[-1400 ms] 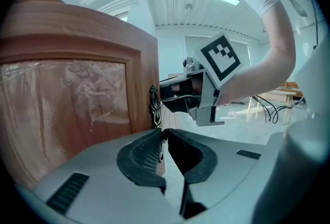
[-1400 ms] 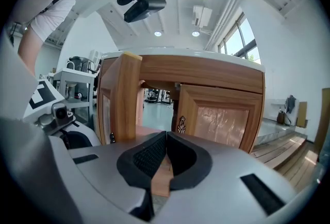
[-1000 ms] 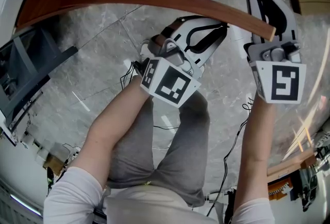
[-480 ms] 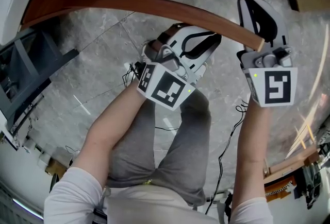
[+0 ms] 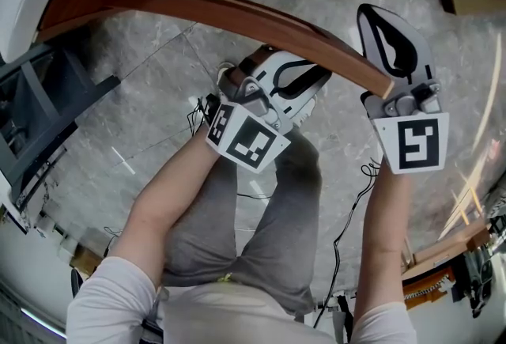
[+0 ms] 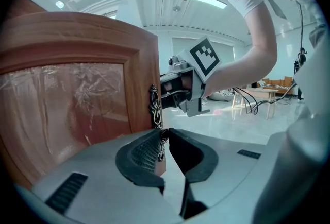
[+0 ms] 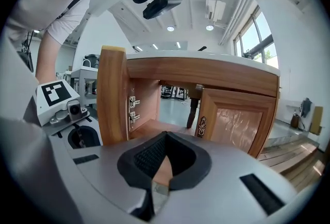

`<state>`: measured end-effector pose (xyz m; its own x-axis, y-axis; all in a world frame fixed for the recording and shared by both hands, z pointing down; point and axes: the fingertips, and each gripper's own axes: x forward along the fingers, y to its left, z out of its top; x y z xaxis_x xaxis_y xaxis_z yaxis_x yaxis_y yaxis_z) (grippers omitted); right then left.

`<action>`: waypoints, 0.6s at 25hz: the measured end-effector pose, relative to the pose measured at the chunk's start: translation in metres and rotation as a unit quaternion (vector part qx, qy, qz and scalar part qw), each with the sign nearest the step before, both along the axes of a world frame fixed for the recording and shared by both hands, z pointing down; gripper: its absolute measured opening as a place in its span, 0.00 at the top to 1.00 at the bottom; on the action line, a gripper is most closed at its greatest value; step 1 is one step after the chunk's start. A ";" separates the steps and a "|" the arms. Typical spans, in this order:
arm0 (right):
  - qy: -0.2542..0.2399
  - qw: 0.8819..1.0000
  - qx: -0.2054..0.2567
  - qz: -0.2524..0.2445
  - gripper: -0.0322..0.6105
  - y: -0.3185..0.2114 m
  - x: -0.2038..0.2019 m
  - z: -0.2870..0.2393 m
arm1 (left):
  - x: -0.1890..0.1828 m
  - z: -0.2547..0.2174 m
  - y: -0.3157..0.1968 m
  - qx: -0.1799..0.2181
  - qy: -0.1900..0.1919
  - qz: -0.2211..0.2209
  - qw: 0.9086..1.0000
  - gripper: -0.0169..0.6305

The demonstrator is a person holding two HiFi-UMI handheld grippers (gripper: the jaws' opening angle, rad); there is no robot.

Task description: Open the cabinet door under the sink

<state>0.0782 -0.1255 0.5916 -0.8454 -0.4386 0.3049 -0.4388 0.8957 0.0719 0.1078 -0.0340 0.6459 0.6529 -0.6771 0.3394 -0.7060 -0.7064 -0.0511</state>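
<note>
The wooden cabinet door [image 6: 77, 94] under the white counter [image 7: 206, 55] stands swung out; in the head view its top edge [image 5: 261, 18] curves across the floor. My left gripper [image 6: 164, 135] is shut on the lower end of the door's ornate metal handle [image 6: 154, 107]; in the head view the left gripper [image 5: 320, 73] reaches under the door's edge. My right gripper [image 7: 165, 135] is shut and empty, and in the head view the right gripper [image 5: 378, 18] sits just past the door's free end [image 7: 112, 94]. Hinges [image 7: 133, 109] show inside the open cabinet.
A second cabinet door [image 7: 237, 122] with its own metal handle [image 7: 202, 126] stands at the right. Grey marble floor [image 5: 142, 113] lies below, with cables [image 5: 352, 216] by my legs. A dark frame [image 5: 39, 113] sits at the left and wooden furniture [image 5: 443, 255] at the right.
Both grippers have shifted left and nearer to me, and the door has swung further out with the left gripper still on its handle.
</note>
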 end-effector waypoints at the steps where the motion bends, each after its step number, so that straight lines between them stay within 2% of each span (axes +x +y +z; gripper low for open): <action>1: -0.002 1.000 -0.003 -0.001 0.90 0.004 0.000 0.000 | 0.000 0.000 0.003 0.000 0.002 0.001 1.000 0.90; 5: 0.005 1.000 -0.011 -0.005 0.90 0.019 0.001 0.006 | -0.001 -0.002 0.019 -0.007 0.014 0.002 1.000 0.89; 10: 0.016 0.999 -0.010 -0.038 0.90 0.041 -0.016 0.009 | -0.009 -0.005 0.048 -0.029 0.045 0.003 0.999 0.88; 13: 0.025 0.998 -0.018 -0.047 0.90 0.057 -0.024 0.015 | -0.021 -0.008 0.067 -0.039 0.044 -0.008 0.998 0.88; 15: 0.023 0.998 -0.025 -0.045 0.90 0.063 -0.030 0.015 | -0.033 -0.011 0.075 -0.041 0.041 -0.026 0.998 0.92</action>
